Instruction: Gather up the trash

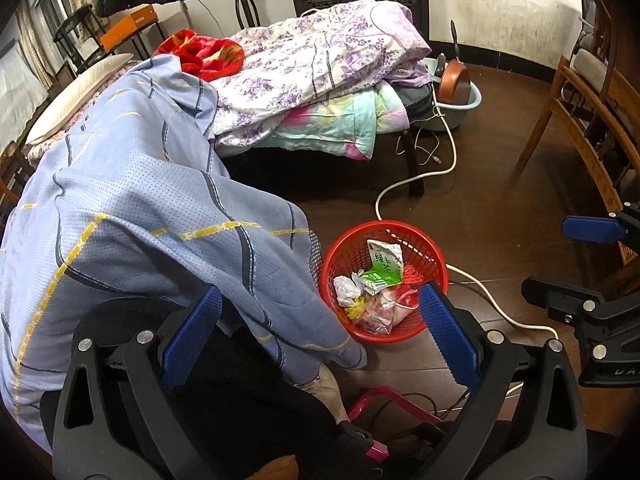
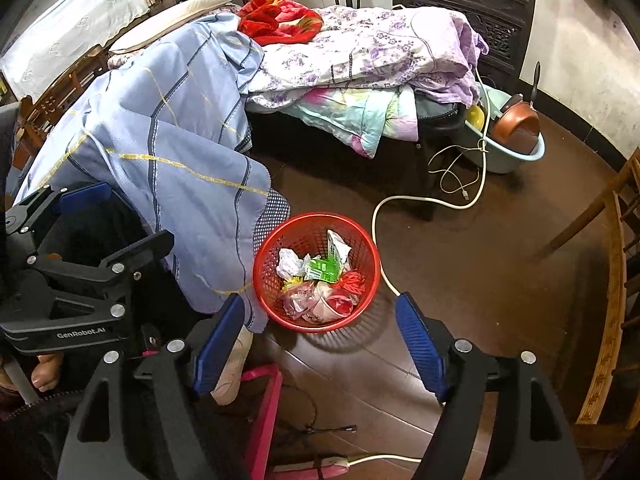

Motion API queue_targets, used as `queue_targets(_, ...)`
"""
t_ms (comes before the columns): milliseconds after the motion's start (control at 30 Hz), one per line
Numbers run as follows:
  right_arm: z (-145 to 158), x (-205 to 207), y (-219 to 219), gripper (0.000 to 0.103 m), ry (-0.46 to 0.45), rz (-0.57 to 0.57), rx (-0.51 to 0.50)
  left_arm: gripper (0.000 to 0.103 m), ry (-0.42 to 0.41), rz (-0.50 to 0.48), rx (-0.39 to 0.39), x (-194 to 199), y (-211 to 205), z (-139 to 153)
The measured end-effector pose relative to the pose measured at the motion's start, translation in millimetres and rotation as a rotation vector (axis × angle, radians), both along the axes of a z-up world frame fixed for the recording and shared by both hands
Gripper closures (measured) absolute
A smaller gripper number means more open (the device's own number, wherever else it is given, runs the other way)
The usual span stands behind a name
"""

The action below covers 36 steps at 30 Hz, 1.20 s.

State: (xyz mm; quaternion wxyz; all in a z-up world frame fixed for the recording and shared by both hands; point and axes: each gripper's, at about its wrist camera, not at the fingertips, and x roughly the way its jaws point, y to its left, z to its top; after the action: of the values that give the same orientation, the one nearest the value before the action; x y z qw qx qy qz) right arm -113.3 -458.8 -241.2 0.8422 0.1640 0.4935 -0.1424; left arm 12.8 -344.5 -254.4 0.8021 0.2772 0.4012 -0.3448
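Red plastic mesh forms the round basket [image 2: 362, 240] standing on the dark wooden floor [image 2: 480, 280], just right of a hanging blue checked sheet [image 2: 172, 148]. Inside it lies the trash: a green and white tea packet [image 2: 326, 266], a crumpled white paper wad [image 2: 290, 262], clear crinkled wrappers [image 2: 320, 304] with red print, and a small bundle of red string [image 2: 354, 280]. What lies under this heap cannot be made out.

Farther off, right of the bed, a pale blue plastic basin [image 2: 516, 162] holds a copper-coloured pan [image 2: 516, 126] set on edge and something yellow, mostly hidden. A white cable [image 2: 384, 204] curves across the floor past the basket. Quilts are piled on the bed: a purple flowered one [image 2: 368, 48], a pastel one beneath, and a red plush blanket [image 2: 280, 16] at the far end.

The right gripper [image 2: 320, 344] hangs over the near rim of the basket with its ridged blue pads spread wide and nothing between them. The left gripper [image 1: 316, 336] is also wide open and empty, its pads framing the sheet's hem and the basket. Near the bottom edge a pink frame [image 2: 262, 412] and a light shoe [image 2: 232, 372] are partly cut off.
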Motion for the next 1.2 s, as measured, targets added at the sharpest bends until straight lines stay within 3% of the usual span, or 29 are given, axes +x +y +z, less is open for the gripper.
queue_targets(1200, 1.2, 2.4, 1.2, 0.025, -0.002, 0.000, 0.013, 0.008, 0.002, 0.010, 0.007, 2.6, 2.3, -3.6)
